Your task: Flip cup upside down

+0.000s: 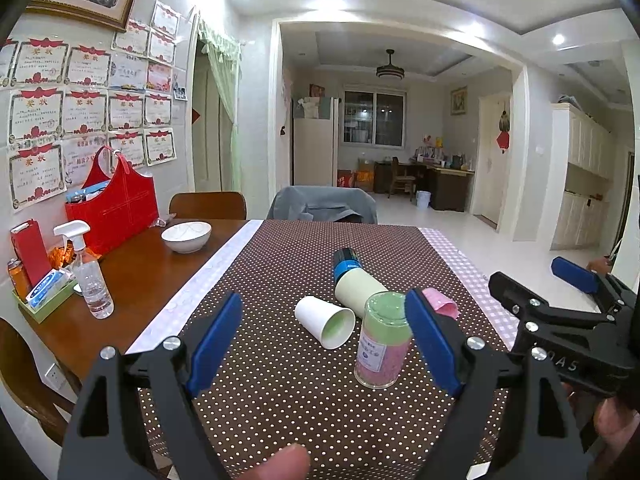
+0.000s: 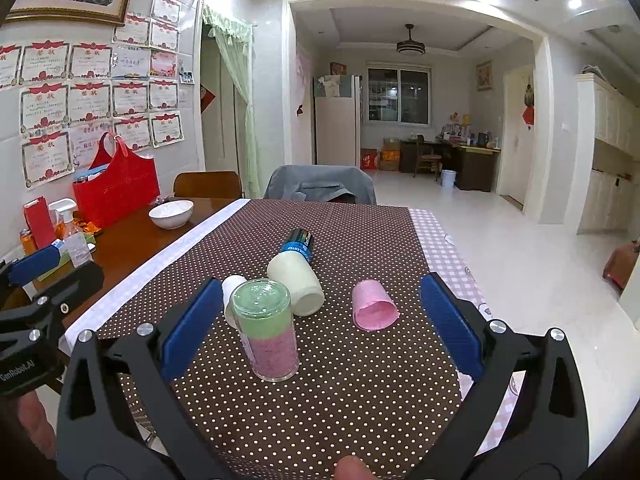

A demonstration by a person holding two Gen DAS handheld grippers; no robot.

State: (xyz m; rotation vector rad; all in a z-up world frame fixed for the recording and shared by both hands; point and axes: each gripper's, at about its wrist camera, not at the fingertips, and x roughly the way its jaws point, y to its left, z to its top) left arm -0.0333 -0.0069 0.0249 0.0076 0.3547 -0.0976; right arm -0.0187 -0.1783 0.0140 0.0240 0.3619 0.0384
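Both the left gripper (image 1: 322, 344) & right gripper (image 2: 320, 326) hang w/ jaws wide apart, holding nothing, over the polka-dot surface (image 2: 340, 408), where the white paper cup (image 1: 326, 322) lies on its side beside an upright clear jar (image 2: 267, 330) and a pink cup (image 2: 374, 306) also on its side.

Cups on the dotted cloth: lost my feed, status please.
Left hand-held gripper and right hand-held gripper open, empty. Jar standing; white cup, pink cup and tumbler on their sides. Nothing blocking.
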